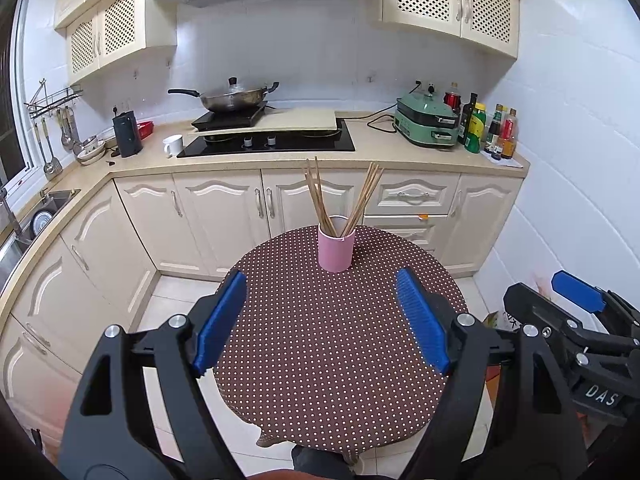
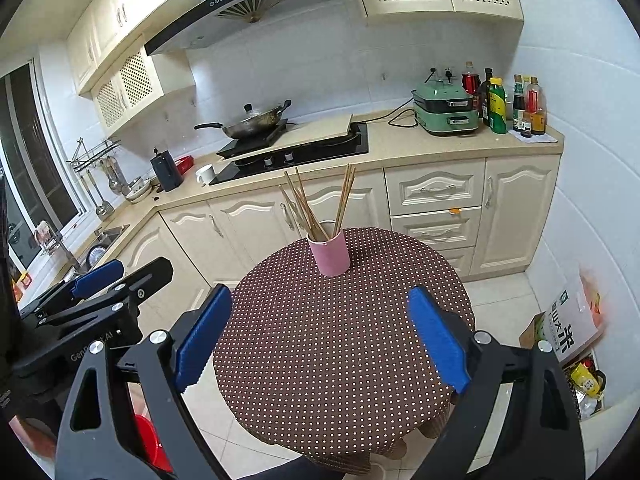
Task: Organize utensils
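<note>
While I hold both grippers back over the near edge of the surface (image 1: 332, 352), the pink cup (image 1: 336, 248) stands upright at its far side, well ahead of my fingers. In it are wooden chopsticks (image 1: 320, 200), thin and pale brown, leaning in two bunches, one left and one right, their tips fanning above the rim. My left gripper (image 1: 322, 286) has its blue fingers spread wide with nothing between them; my right gripper (image 2: 322, 296) is equally wide and empty. The surface is a small round top under a brown cloth with white dots. Behind the cup runs a cream kitchen counter (image 1: 384, 148) with a black hob (image 1: 268, 144), a wok (image 1: 234, 98) and a green cooker (image 1: 426, 120).
</note>
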`<state>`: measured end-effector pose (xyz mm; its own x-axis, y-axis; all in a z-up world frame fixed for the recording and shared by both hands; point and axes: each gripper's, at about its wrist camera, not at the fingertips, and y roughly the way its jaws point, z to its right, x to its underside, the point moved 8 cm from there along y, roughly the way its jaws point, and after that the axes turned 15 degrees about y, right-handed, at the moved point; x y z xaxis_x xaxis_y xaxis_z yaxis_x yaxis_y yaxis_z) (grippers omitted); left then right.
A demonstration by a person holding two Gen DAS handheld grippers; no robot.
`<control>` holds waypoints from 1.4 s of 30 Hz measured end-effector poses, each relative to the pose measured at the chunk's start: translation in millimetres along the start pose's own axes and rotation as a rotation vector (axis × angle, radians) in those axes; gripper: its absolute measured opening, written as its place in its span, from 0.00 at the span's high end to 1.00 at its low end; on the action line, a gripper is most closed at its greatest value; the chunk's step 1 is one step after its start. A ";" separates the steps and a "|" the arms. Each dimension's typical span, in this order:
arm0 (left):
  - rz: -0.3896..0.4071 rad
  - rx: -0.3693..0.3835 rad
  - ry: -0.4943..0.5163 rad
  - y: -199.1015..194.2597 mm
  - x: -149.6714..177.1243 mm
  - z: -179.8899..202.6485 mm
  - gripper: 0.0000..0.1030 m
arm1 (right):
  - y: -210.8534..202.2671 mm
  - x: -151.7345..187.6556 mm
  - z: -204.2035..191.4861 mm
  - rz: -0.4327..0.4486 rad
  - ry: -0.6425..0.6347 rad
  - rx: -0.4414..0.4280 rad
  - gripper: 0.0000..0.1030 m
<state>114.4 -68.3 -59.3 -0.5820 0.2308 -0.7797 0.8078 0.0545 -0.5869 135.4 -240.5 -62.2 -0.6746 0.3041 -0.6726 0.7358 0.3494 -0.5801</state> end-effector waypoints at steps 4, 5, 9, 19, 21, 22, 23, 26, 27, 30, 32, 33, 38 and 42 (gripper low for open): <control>-0.006 -0.010 0.000 -0.1 0.3 -0.2 0.25 | -2.6 -0.5 -0.6 0.005 -0.001 0.001 0.11; -0.008 -0.009 -0.003 -0.1 0.6 -0.8 0.25 | -2.8 -0.8 -0.5 0.005 -0.001 0.001 0.11; -0.011 -0.009 -0.006 -0.6 0.9 -4.1 0.25 | -4.0 0.0 -0.8 0.008 0.003 0.004 0.10; -0.002 -0.007 0.005 2.3 -0.7 -6.9 0.24 | -0.1 -0.1 -3.4 0.010 0.009 0.013 0.09; 0.005 -0.003 0.007 2.5 -1.6 -6.6 0.24 | 1.0 -1.1 -5.1 0.011 0.010 0.015 0.09; 0.007 -0.003 0.007 2.4 -2.5 -6.9 0.24 | 1.4 -2.1 -5.0 0.012 0.009 0.016 0.09; 0.012 -0.002 0.007 1.7 -3.3 -7.3 0.24 | 1.5 -2.5 -6.0 0.013 0.008 0.014 0.09; 0.020 -0.011 0.007 -0.6 -4.6 -10.0 0.23 | 1.8 -1.9 -8.4 0.016 0.000 0.013 0.09; 0.021 -0.016 0.006 -1.3 -4.5 -10.9 0.23 | 1.3 -1.7 -9.8 0.017 -0.003 0.013 0.09; 0.025 -0.016 0.016 -3.8 -4.5 -11.4 0.23 | 1.3 -1.1 -10.6 0.020 -0.005 0.011 0.09; 0.025 -0.014 0.015 -4.1 -4.0 -11.7 0.23 | 1.0 -0.7 -10.9 0.019 -0.003 0.011 0.09; 0.024 -0.010 0.013 -4.4 -3.6 -12.1 0.23 | 0.6 0.3 -11.6 0.017 -0.003 0.011 0.09; 0.022 -0.005 0.015 -3.1 -2.9 -14.7 0.23 | 1.4 -0.4 -11.2 0.019 -0.004 0.020 0.09; 0.013 -0.003 0.016 -1.6 -0.6 -17.4 0.23 | 3.5 0.0 -11.4 0.017 0.005 0.026 0.09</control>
<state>115.1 -51.6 -54.1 -0.5698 0.2469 -0.7838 0.8158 0.0544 -0.5758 137.3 -229.2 -59.0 -0.6625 0.3137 -0.6802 0.7482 0.3209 -0.5807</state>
